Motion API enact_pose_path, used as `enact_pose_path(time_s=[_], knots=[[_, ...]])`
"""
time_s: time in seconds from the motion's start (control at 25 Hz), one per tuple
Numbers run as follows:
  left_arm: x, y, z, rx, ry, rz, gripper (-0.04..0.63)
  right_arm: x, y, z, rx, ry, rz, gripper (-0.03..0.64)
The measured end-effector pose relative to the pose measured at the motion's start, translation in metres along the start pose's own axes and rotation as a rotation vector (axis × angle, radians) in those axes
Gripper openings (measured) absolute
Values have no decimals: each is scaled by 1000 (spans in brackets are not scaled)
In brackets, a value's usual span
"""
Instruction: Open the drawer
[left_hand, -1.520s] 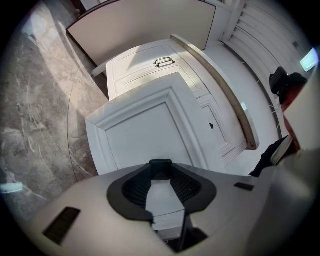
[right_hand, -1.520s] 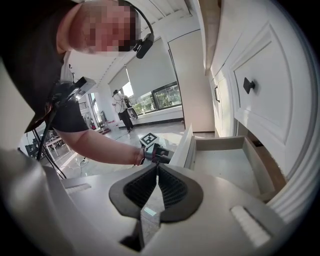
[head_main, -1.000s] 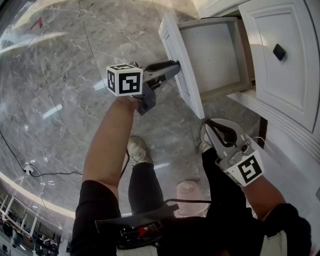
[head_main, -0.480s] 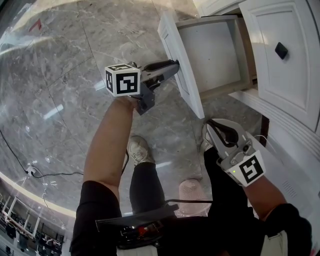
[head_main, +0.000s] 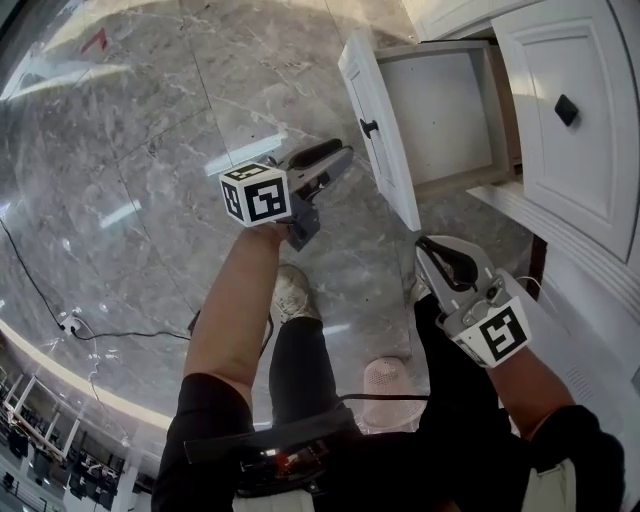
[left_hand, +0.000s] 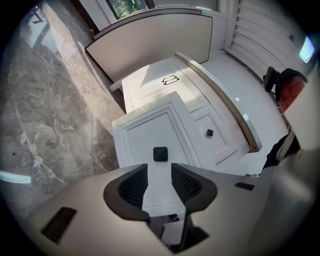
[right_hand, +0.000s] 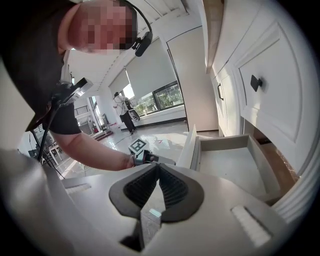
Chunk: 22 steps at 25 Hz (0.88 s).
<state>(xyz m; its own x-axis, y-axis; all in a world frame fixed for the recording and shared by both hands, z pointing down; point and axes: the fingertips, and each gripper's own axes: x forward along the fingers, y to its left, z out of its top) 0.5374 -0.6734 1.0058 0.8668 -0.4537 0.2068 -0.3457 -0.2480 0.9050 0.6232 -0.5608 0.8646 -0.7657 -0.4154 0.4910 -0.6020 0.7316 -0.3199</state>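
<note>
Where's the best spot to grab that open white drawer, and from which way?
Take the small black square knob in the middle of the drawer front. Come straight at that face from in front, with the claw jaws on either side of the knob. The front is flat and wide, and only the knob sticks out.

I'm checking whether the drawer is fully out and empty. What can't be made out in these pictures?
- Drawer rear end: head view, partly under the knobbed panel above it.
- Drawer inside: left gripper view, hidden behind its own front.
- Runners: shown in no view.
</note>
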Motion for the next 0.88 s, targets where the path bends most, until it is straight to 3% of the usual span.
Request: enact_pose_path(time_s=[0.16, 0.32, 0.48, 0.56, 0.72, 0.88], knots=[[-58, -40, -23, -42, -105, 28, 133, -1, 24, 29, -21, -21, 34, 2], [-108, -118, -39, -47, -207, 17, 124, -5, 61, 69, -27, -33, 75, 2], [-138, -211, -40, 35, -229, 57, 0, -27, 86, 116, 18, -32, 81, 0], [-145, -253, -25, 105, -226, 78, 0, -40, 95, 146, 36, -41, 77, 0], [-163, -330, 45, 250, -290, 93, 0, -60, 107, 219, 33, -104, 79, 0], [-173, -409, 89, 331, -335, 105, 0, -100, 115, 280, 24, -143, 76, 0]])
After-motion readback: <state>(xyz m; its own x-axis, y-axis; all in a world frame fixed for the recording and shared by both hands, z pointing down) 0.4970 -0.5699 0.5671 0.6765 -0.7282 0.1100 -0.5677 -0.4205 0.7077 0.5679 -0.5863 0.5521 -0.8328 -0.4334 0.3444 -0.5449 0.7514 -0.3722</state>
